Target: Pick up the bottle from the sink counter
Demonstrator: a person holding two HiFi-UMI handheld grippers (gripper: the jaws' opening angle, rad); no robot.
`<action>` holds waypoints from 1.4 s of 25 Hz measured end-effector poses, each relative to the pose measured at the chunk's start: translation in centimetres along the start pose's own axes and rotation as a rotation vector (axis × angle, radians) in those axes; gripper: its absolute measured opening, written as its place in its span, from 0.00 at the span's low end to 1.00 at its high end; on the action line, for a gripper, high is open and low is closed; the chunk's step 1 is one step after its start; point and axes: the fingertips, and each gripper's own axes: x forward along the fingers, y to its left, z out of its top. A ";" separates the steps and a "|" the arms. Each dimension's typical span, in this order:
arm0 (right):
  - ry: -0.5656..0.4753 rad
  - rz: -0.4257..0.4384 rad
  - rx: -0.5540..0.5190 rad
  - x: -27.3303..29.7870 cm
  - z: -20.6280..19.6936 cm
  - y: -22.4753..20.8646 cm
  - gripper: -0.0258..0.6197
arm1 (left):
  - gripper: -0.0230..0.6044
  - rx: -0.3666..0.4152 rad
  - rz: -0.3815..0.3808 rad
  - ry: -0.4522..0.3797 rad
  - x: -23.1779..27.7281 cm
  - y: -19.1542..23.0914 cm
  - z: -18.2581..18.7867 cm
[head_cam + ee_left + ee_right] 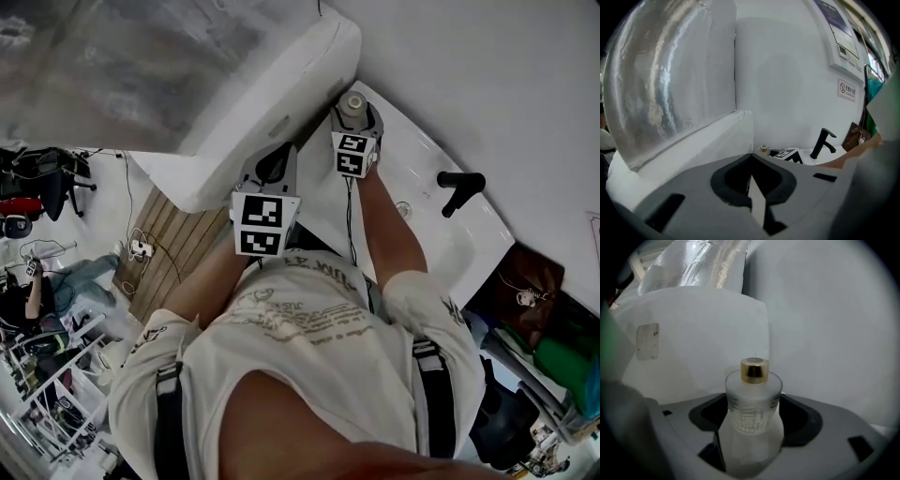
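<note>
A frosted glass bottle (753, 413) with a gold cap (754, 370) stands upright between the jaws of my right gripper (752, 432), which is shut on its body. In the head view this gripper (354, 111) holds the bottle (353, 101) over the far left corner of the white sink counter (412, 155). Whether the bottle's base still touches the counter is hidden. My left gripper (272, 161) hangs to the left, beside the counter, its jaws together on nothing. From the left gripper view (751, 161) the bottle (763, 149) shows small, ahead and slightly right.
A black faucet (459, 189) stands at the sink's right side, also seen in the left gripper view (821, 143). A tall white ledge (272, 103) runs along the left of the counter. A wooden floor mat (173, 244) lies below it. Bags (530, 295) sit at the right.
</note>
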 end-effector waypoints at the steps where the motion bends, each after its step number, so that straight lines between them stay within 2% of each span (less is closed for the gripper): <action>1: 0.005 0.000 -0.002 0.0 0.0 0.0 0.60 | 0.07 -0.002 0.001 0.002 -0.1 -0.1 -0.1; 20: 0.058 0.006 -0.074 -0.3 -0.2 -0.1 0.58 | 0.07 0.000 0.013 -0.009 -2.1 0.0 -0.7; 35: 0.025 -0.001 -0.039 -2.7 2.2 0.0 0.58 | 0.07 -0.009 0.001 -0.035 -2.5 0.1 -0.5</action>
